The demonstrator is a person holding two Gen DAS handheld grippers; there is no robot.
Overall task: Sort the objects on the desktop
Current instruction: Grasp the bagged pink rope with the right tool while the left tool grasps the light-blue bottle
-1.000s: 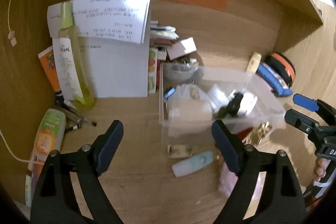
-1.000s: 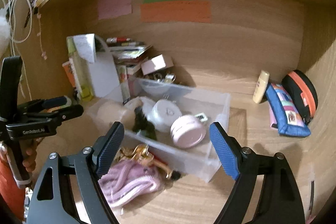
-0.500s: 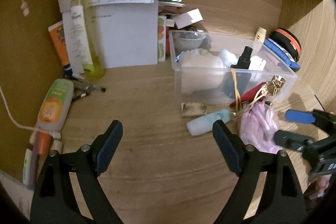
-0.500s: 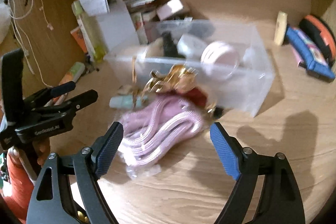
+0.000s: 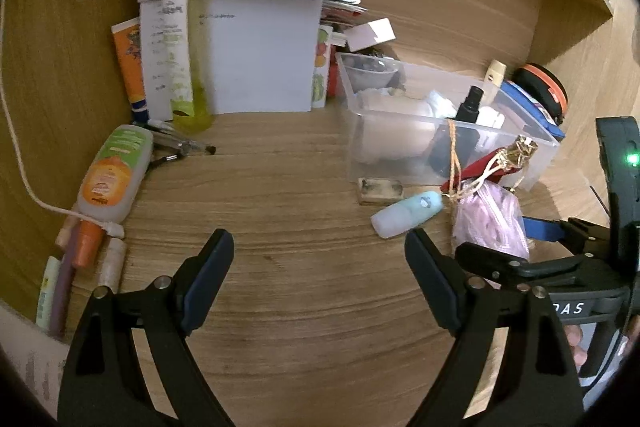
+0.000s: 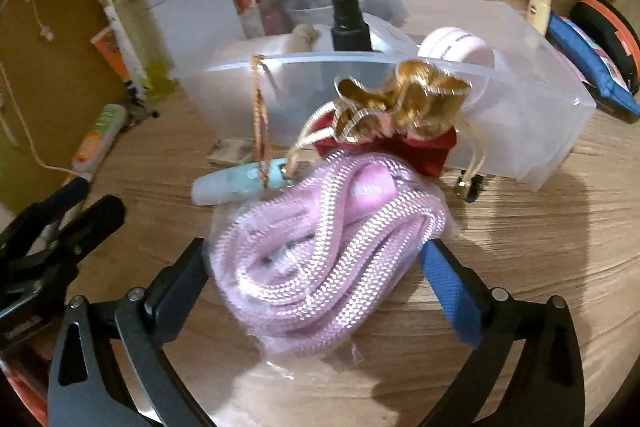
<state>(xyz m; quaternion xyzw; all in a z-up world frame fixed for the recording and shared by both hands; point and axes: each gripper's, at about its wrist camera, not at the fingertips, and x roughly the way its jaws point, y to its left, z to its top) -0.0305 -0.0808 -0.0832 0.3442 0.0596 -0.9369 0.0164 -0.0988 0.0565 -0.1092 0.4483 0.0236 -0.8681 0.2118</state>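
While the right tool (image 6: pixel 316 259) has just spread wide around the bagged pink rope (image 6: pixel 320 239), nothing is gripped yet. Next, I judge, it must close and lift. The left tool (image 5: pixel 320 259) hangs open, empty.

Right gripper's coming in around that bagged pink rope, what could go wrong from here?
The right gripper, whose jaws have just been opening, straddles the pink rope in its clear bag; nothing is clamped yet.

1. Closing may pinch only slippery film, so the bundle could slide out.
2. The gold cord of the red pouch lies at the rope's far edge and may get dragged along.
3. The mint tube touches the bag and could roll away.
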